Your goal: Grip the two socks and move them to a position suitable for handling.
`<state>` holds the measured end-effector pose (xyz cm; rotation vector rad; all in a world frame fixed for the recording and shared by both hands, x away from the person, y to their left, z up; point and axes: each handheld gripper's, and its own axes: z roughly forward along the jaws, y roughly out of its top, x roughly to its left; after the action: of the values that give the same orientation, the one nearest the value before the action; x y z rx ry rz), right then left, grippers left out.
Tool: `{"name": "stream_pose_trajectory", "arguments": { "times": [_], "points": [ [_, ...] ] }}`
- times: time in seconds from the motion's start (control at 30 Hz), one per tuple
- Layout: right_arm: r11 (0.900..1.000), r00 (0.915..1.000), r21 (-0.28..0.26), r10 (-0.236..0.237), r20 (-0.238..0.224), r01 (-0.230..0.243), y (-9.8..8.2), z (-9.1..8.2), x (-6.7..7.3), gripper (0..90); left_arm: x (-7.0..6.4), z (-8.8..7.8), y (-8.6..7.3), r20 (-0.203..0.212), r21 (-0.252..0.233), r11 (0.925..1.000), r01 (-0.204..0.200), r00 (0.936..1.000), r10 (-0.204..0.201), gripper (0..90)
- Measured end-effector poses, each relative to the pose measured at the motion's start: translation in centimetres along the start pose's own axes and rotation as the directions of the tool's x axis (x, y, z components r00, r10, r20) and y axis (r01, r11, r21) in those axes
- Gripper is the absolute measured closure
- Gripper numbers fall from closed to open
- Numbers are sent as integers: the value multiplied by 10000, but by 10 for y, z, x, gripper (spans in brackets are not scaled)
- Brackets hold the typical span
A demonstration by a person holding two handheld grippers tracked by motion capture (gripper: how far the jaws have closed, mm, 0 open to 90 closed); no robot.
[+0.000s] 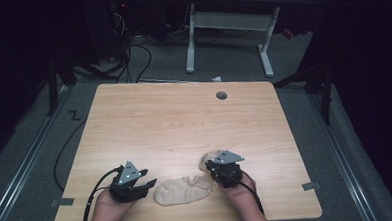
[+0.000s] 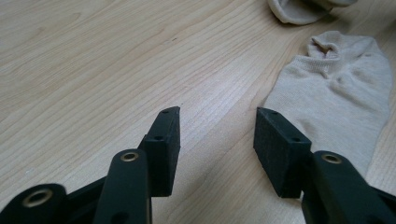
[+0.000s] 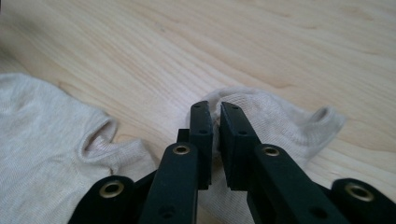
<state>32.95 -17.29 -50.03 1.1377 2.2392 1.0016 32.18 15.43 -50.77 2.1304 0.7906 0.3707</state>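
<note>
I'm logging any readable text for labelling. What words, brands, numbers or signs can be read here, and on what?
None can be read.
Two beige socks, one lying flat and one pinched by the right hand-held gripper: plain knit, no print or tag showing.
Wooden table: bare grain, no marking.
Left hand-held gripper, jaws open: plain black pads, no lettering.

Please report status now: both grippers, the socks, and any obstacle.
Left hand-held gripper open, empty. Right hand-held gripper pinching far sock. Near sock flat between hands. Nothing in the way.
</note>
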Motion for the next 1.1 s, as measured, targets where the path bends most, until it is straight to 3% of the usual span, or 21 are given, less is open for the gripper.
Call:
{"name": "stream_pose_trajectory", "arguments": {
  "times": [0.23,0.47,0.6,0.8,0.87,1.1],
  "points": [
    [9964,9971,-539,680,353,-660,-6,-17,-19,829,-1,0,0,12,-26,10000,9,10000,-8,514],
    [9905,9906,-674,1241,577,-1202,-14,-28,-36,820,-2,0,1,5,-51,10000,-7,10000,8,514],
    [9838,9819,-615,1726,774,-1681,-27,-36,-48,803,-1,0,1,-5,-27,10000,-16,10000,16,514],
    [9790,9722,-441,2031,1168,-1993,-41,-45,-62,786,-2,1,0,72,72,10000,-16,10000,15,511],
    [9741,9634,-380,2263,1435,-2231,-48,-48,-71,749,-5,3,1,163,158,9998,-93,9998,90,511],
    [9722,9557,-351,2339,1788,-2314,-52,-52,-77,744,-16,10,1,424,418,9979,-498,9979,480,513]
  ]
}}
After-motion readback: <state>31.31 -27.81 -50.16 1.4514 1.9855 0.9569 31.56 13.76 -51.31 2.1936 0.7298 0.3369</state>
